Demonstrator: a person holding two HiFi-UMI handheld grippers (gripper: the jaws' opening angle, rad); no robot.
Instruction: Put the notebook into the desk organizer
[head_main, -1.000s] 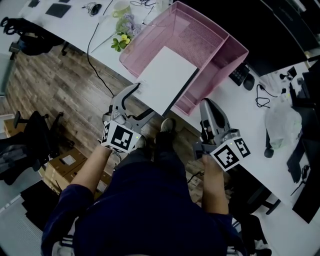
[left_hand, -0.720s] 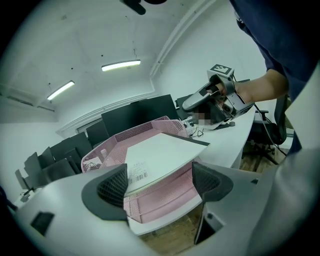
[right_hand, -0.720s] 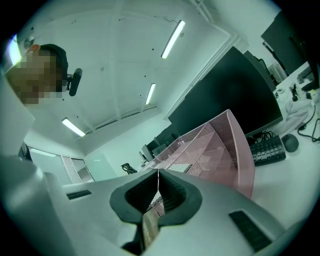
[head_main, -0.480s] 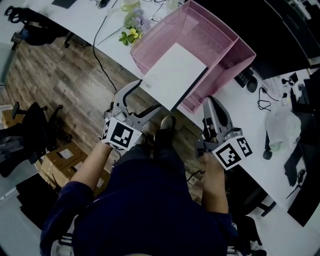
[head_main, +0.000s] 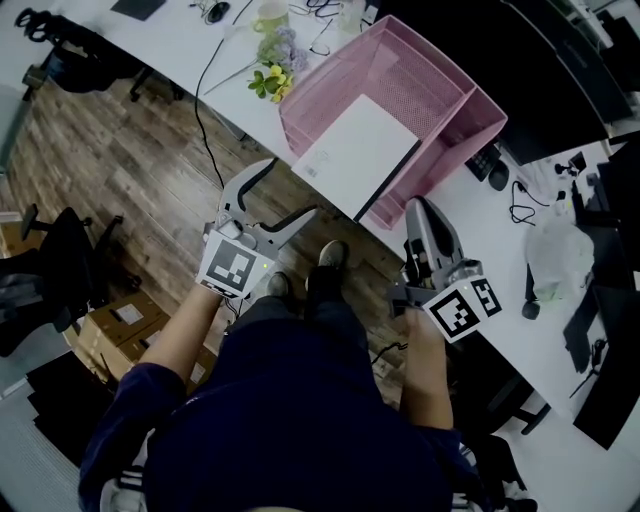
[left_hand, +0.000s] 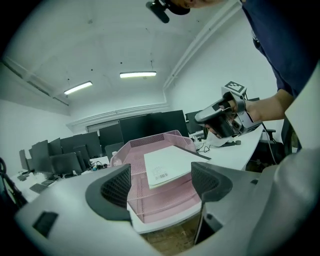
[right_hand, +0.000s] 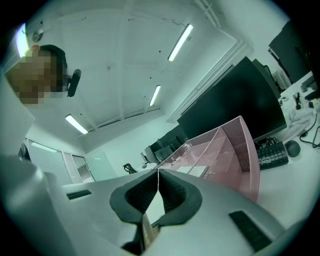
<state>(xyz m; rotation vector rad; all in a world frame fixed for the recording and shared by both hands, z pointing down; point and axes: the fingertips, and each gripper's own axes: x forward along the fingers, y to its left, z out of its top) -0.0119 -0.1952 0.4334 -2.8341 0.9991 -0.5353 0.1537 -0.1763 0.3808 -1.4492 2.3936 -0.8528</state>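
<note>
A white notebook (head_main: 358, 152) with a dark spine lies flat in the left bay of the pink mesh desk organizer (head_main: 440, 75), and its near end juts over the organizer's front wall. My left gripper (head_main: 285, 190) hangs open off the desk edge, a short gap from the notebook's near corner, holding nothing. In the left gripper view the notebook (left_hand: 167, 165) and organizer (left_hand: 135, 150) lie straight ahead between the open fingers. My right gripper (head_main: 420, 210) is shut and empty over the desk edge, just right of the organizer's front corner. In its own view the organizer (right_hand: 227, 145) rises to the right.
The white desk (head_main: 470, 230) runs diagonally. A flower sprig (head_main: 272, 80) and a black cable lie left of the organizer; a keyboard (head_main: 483, 160), a mouse (head_main: 499, 180) and a white bag (head_main: 555, 260) lie right of it. Wooden floor, a black chair (head_main: 60, 60) and cardboard boxes (head_main: 110, 330) are at left.
My left gripper has drawn back slightly from the notebook's near corner and stays open. The notebook rests in the organizer as before. The right gripper has barely moved.
</note>
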